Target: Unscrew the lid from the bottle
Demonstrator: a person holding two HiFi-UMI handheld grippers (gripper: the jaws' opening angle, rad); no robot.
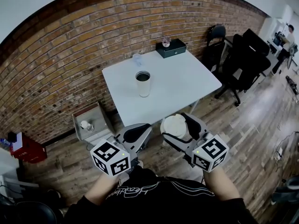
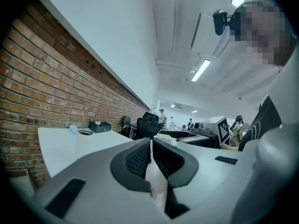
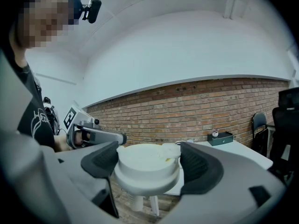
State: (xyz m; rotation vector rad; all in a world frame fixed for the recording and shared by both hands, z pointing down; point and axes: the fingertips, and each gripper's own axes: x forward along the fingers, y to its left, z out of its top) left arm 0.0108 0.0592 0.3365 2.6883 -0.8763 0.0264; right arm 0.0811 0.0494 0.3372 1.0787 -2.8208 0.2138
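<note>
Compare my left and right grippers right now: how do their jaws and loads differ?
Jaws: the left gripper's are closed together; the right gripper's stand wide apart.
Load: the left gripper holds nothing; the right gripper is clamped on the white lid, which is off the bottle standing open on the table.
Shared: both are held short of the table's near edge, aimed toward it.

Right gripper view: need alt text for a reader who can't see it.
A white lid sits clamped between the right gripper's dark pads, seen from just behind the jaws. Beyond it are the left gripper at left, a brick wall, and a white table with a dark box at right.
</note>
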